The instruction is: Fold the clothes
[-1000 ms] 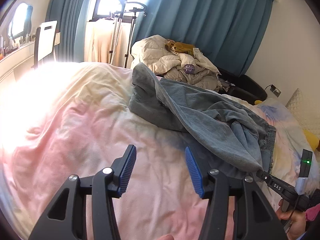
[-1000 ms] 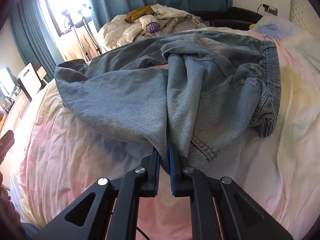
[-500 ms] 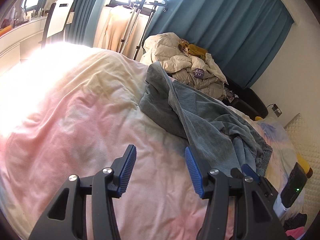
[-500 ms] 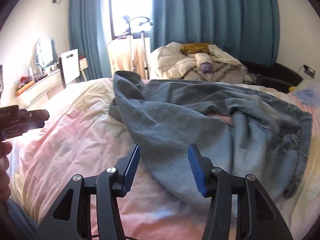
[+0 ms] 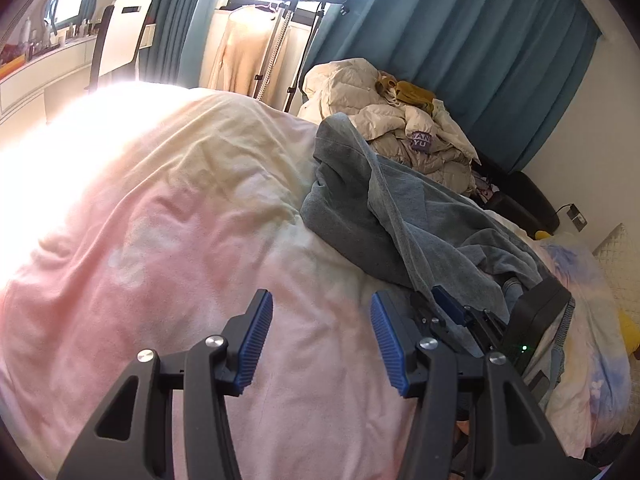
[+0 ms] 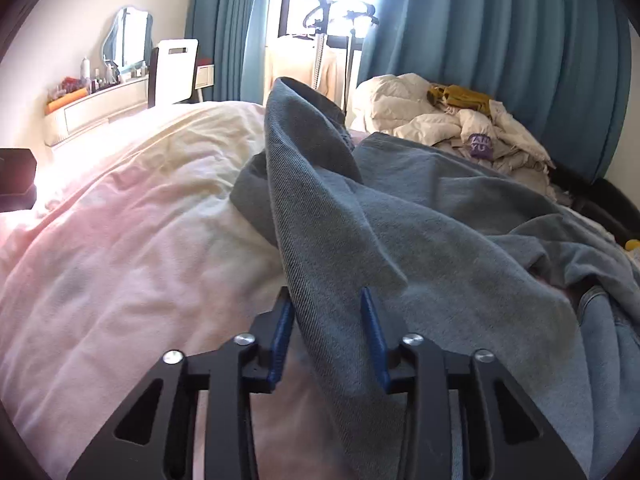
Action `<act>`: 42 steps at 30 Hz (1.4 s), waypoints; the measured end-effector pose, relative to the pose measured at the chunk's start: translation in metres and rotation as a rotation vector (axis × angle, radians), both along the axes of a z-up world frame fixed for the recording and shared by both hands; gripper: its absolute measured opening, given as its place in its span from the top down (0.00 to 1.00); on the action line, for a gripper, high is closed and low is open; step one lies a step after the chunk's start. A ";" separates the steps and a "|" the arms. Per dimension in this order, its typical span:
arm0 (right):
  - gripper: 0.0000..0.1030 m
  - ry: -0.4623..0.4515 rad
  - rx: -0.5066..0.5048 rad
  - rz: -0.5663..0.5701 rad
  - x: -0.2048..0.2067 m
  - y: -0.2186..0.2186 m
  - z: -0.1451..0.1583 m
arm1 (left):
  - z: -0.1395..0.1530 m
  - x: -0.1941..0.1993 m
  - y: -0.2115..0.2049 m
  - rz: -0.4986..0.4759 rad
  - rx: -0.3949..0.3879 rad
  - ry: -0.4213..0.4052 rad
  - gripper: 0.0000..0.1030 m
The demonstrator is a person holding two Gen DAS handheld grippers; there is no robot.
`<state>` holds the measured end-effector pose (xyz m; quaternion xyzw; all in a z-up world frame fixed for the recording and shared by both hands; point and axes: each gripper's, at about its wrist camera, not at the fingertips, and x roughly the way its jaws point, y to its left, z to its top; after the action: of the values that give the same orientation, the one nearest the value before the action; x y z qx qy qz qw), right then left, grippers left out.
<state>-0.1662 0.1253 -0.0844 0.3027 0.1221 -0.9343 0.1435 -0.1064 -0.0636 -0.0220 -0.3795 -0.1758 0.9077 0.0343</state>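
Right wrist view: the right gripper (image 6: 326, 336) has its jaws parted around a raised fold of the blue jeans (image 6: 420, 240), not yet pinched. The jeans lie rumpled across the pink duvet (image 6: 120, 264). The left gripper (image 5: 322, 338) hangs released over bare duvet beside them. Likely step: re-gripping a leg; next, clamp and draw it flat.

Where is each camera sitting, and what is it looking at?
Left wrist view: sits on the left hand-held gripper, open over the pink duvet; the right hand-held gripper shows beside it.
Right wrist view: sits on the right hand-held gripper, open, a fold of the grey-blue jeans between its fingers.
Both face the teal curtain, and share the jeans, duvet and beige clothes pile.
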 end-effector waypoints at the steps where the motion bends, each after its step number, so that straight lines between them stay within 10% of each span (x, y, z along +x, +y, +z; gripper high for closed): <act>1: 0.81 0.018 0.000 -0.003 -0.002 0.002 0.001 | -0.002 -0.003 0.003 -0.005 -0.010 -0.001 0.49; 5: 0.97 0.019 -0.035 -0.004 -0.004 0.008 0.008 | -0.009 -0.009 0.005 -0.017 -0.007 -0.008 0.49; 22: 0.98 -0.062 -0.028 0.054 0.088 0.008 0.049 | -0.004 0.021 -0.018 0.068 0.064 0.010 0.49; 31: 0.98 -0.392 -0.041 0.054 0.127 0.005 0.001 | 0.007 0.036 -0.015 0.043 0.044 0.044 0.49; 37: 0.80 -0.591 -0.341 -0.083 0.120 0.049 -0.015 | 0.004 0.037 0.014 -0.052 -0.051 0.046 0.49; 42: 0.57 -0.398 -0.482 -0.240 0.125 0.102 0.031 | 0.001 0.029 0.041 -0.115 -0.128 0.030 0.49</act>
<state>-0.0417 0.2278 -0.0533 0.4489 -0.1694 -0.8689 0.1212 -0.0773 -0.0227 -0.0210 -0.3767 -0.0946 0.9192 0.0648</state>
